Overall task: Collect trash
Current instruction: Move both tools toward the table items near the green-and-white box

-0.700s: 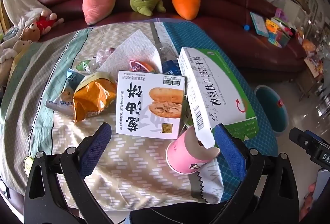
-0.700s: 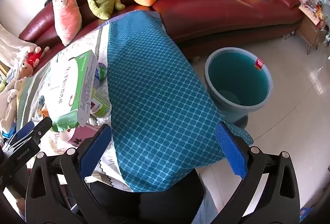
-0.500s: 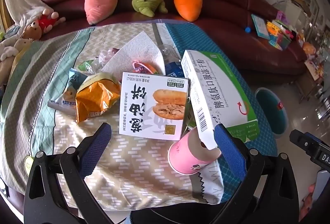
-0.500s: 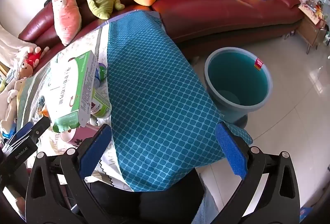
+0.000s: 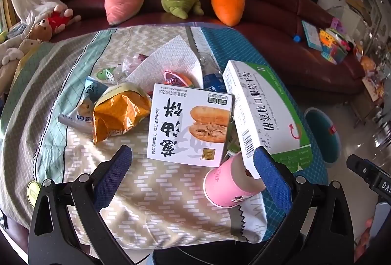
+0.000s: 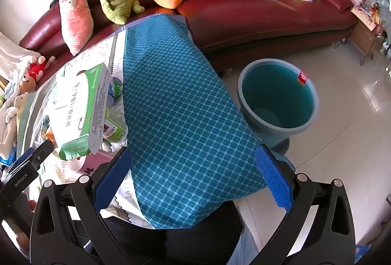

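Near the table's front edge, our left gripper (image 5: pixel 193 167) hangs spread wide and empty above the sandwich box (image 5: pixel 190 125), pink cup (image 5: pixel 229 186) and green-white carton (image 5: pixel 266 113). Beyond the table's right edge, our right gripper (image 6: pixel 193 172), likewise gaping, faces the teal bin (image 6: pixel 278 101) on the floor.

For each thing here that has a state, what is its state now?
left gripper: open, holding nothing
right gripper: open, holding nothing
trash bin: upright, looks empty
pink paper cup: on its side, mouth under the green-white box
green-white box: tilted, near end propped on the cup
orange snack bag: crumpled
burger box: flat, closed
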Demonstrator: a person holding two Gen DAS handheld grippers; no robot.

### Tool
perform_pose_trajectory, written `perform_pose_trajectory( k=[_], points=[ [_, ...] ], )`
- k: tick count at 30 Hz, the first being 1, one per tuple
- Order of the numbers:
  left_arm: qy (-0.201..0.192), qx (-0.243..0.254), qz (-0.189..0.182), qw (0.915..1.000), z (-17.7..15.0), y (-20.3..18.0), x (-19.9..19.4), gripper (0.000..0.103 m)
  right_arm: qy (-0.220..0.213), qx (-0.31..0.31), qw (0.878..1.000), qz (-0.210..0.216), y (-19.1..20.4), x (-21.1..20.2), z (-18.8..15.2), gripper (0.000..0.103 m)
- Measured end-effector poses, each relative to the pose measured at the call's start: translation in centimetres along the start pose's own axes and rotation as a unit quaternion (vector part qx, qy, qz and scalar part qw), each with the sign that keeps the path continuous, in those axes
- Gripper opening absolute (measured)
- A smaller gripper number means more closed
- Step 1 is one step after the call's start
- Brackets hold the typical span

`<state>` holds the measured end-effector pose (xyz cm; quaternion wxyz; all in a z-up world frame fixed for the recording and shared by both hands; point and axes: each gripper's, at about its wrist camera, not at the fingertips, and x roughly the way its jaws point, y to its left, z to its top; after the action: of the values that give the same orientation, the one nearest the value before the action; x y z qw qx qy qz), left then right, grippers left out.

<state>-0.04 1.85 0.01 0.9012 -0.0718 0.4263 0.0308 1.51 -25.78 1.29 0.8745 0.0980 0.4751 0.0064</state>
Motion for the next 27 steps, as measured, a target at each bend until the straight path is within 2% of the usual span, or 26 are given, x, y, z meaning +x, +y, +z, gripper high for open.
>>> perform_pose_trajectory(
  k=[27],
  points=[
    [-0.008,-0.004,0.0,1.0,-0.27,1.06,-0.62,0.1,-0.002,0.002,1.0,-0.009,-0.15,0.07,0.19,0.097]
  ],
)
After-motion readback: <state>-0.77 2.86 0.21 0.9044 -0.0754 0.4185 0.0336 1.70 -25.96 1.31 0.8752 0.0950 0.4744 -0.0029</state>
